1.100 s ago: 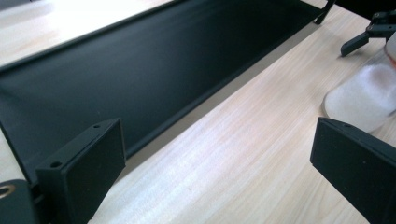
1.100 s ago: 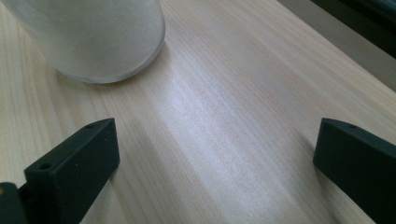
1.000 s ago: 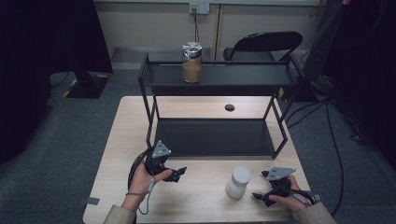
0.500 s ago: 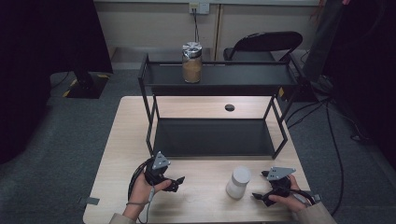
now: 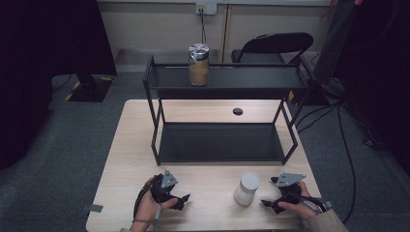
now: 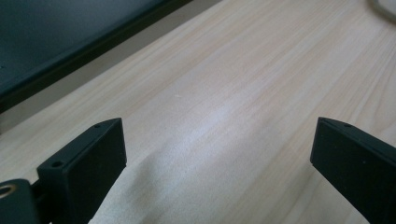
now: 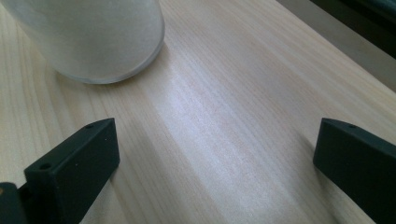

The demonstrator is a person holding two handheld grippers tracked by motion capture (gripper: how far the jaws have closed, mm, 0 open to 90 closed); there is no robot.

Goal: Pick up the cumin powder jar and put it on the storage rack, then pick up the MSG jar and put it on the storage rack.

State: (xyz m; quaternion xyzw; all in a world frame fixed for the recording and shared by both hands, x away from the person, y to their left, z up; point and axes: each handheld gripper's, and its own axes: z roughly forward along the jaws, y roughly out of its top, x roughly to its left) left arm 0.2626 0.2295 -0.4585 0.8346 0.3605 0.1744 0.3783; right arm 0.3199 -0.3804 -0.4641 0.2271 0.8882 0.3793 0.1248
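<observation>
The left hand-held gripper [image 5: 181, 200] rests low over the desk [image 5: 125, 159], jaws spread wide, holding nothing. The white jar [image 5: 246, 189] stands upright near the front edge; just beside it, the right hand-held gripper [image 5: 267, 203] gapes empty.

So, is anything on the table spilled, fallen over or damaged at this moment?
Nothing stands out. The white jar stands upright on the table, apart from the right gripper, whose jaws are open. The glass jar stands upright on the rack's top shelf. The left gripper is open over bare wood.
</observation>
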